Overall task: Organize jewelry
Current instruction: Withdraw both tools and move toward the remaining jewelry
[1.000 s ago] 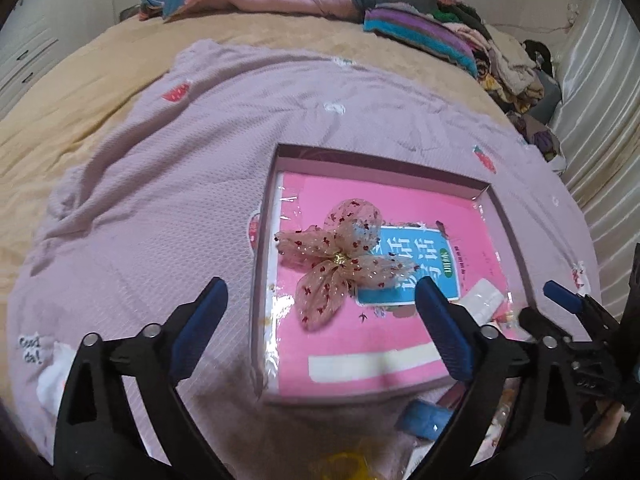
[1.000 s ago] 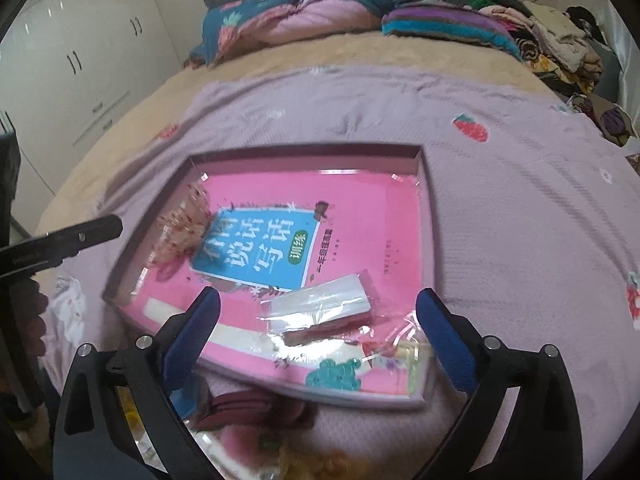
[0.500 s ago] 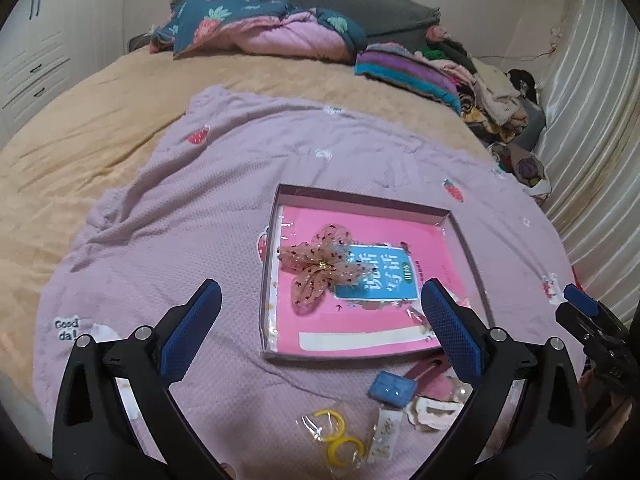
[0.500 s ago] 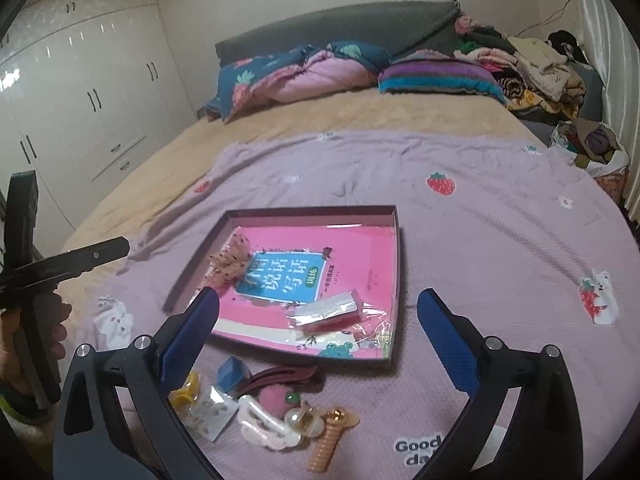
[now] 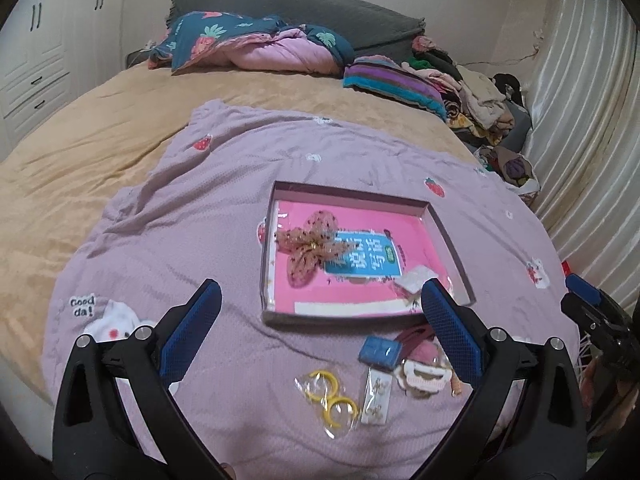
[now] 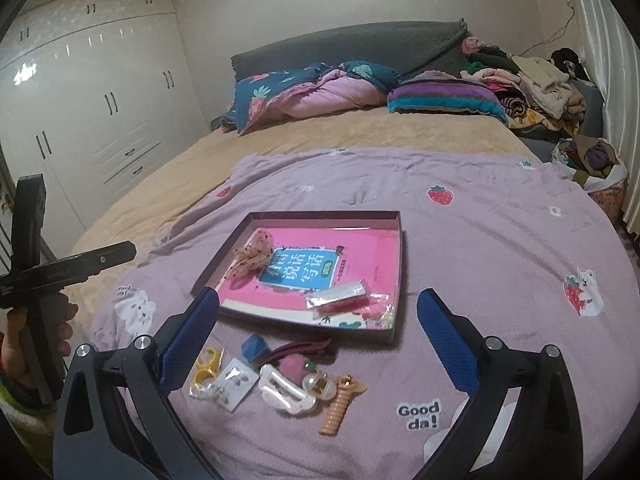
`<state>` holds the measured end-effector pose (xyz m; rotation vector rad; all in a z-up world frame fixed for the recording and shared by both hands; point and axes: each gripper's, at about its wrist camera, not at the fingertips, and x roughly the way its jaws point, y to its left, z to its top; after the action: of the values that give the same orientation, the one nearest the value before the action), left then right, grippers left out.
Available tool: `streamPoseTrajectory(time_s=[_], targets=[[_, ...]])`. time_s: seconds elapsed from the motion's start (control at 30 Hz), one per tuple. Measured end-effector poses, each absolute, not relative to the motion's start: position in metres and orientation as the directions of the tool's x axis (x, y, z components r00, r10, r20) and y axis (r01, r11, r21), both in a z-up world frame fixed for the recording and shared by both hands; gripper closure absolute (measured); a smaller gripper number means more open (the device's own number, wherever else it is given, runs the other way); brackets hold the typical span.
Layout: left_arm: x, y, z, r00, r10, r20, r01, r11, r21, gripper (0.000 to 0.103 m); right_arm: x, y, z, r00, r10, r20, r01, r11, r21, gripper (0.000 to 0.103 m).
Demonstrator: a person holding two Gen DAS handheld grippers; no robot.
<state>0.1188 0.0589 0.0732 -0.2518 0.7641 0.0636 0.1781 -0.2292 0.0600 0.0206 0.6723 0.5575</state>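
A shallow box [image 5: 348, 196] [image 6: 400, 264] lies on the purple blanket with a pink book inside. A sheer pink bow [image 5: 310, 246] [image 6: 252, 256] and a clear packet [image 6: 340, 294] rest in it. In front of the box lie loose pieces: yellow hoop earrings [image 5: 330, 396] [image 6: 206, 362], a blue square [image 5: 378, 350] [image 6: 253, 346], an earring card [image 5: 376, 396] [image 6: 234, 384], a white clip [image 6: 282, 388], a pink pom hair tie [image 6: 294, 366] and a peach clip [image 6: 338, 412]. My left gripper [image 5: 320, 322] and right gripper [image 6: 318, 328] are both open, empty, above the pile.
The purple blanket [image 5: 180, 220] covers a tan bedspread [image 5: 100, 128]. Pillows and folded quilts [image 5: 256, 44] sit at the headboard. A clothes pile [image 5: 480, 96] lies at the right, by curtains. White wardrobes [image 6: 88, 120] stand left. The left gripper shows at the right view's left edge [image 6: 72, 266].
Both grippers have drawn back and up from the box, so the loose pieces in front of it have come into view. Both stay open and empty.
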Motion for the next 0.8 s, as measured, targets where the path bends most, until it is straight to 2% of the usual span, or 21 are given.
streamPoseTrajectory(time_s=[0.8], targets=[[0.072, 0.036, 0.007, 0.620, -0.053, -0.783, -0.106, 0.983, -0.151, 0.010, 0.126, -0.215, 0.004, 0.546, 0.483, -0.684, -0.528, 0.833, 0.167, 0.004]])
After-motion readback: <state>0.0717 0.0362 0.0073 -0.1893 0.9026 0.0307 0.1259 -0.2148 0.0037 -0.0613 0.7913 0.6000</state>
